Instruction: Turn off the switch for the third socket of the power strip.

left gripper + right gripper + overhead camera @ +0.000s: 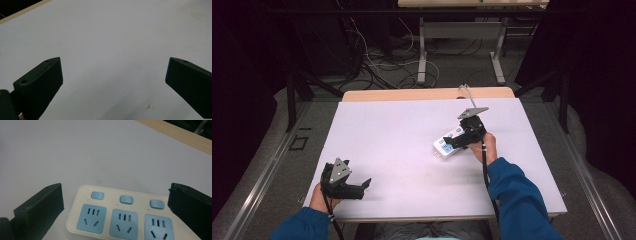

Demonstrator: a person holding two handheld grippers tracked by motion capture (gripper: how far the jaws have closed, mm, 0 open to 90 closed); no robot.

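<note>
A white power strip (445, 145) with blue sockets lies flat on the white table cover, right of centre. In the right gripper view the power strip (120, 217) shows three blue sockets, each with a blue button above it. My right gripper (458, 140) hovers open over it, with one jaw past each side of the strip and neither touching it. Near the front left corner my left gripper (363, 186) is open, close above the bare cover. Nothing lies between the jaws of the left gripper (113, 82).
A white sheet (402, 135) covers the table, whose wooden far edge (427, 93) stays bare. Beyond it are metal desk legs (422, 55) and loose cables (382, 67) on the floor. A small brown stain (149, 106) marks the sheet near the left gripper.
</note>
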